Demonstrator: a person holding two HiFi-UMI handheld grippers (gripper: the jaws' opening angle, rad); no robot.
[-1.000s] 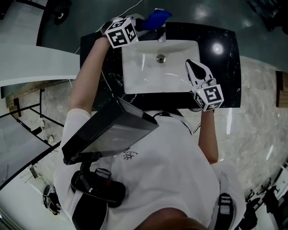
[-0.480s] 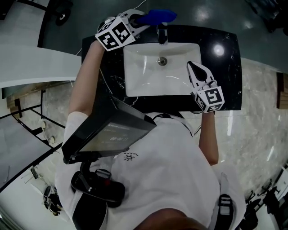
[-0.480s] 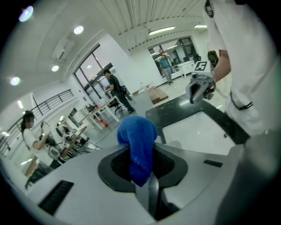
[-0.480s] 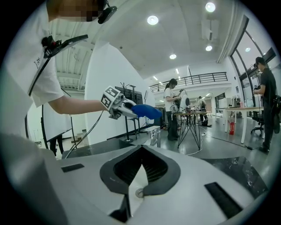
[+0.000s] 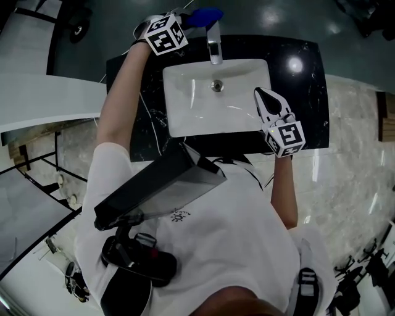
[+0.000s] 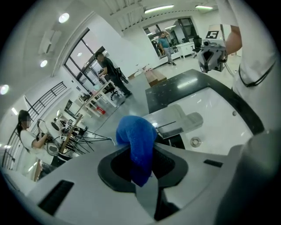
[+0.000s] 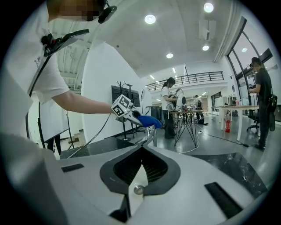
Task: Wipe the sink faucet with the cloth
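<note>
Blue cloth (image 5: 202, 16) pokes from my left tongs (image 5: 187, 20), which pinch it in a narrow grip at the top of the frame. The faucet (image 5: 214, 44) lies just right of and below it, seemingly apart, its spout running down the frame toward the sink (image 5: 179, 120). My right tongs (image 5: 262, 94), closed on nothing, hang by the sink's right edge, farther off, so I judge the left one wipes.

The left arm stretches out to twelve o'clock; the left gripper (image 5: 187, 20) points toward two o'clock, jaws pinching a blue cloth (image 6: 136, 140). The right gripper (image 5: 260, 94), at two o'clock, points toward eleven, jaws together, empty.
</note>
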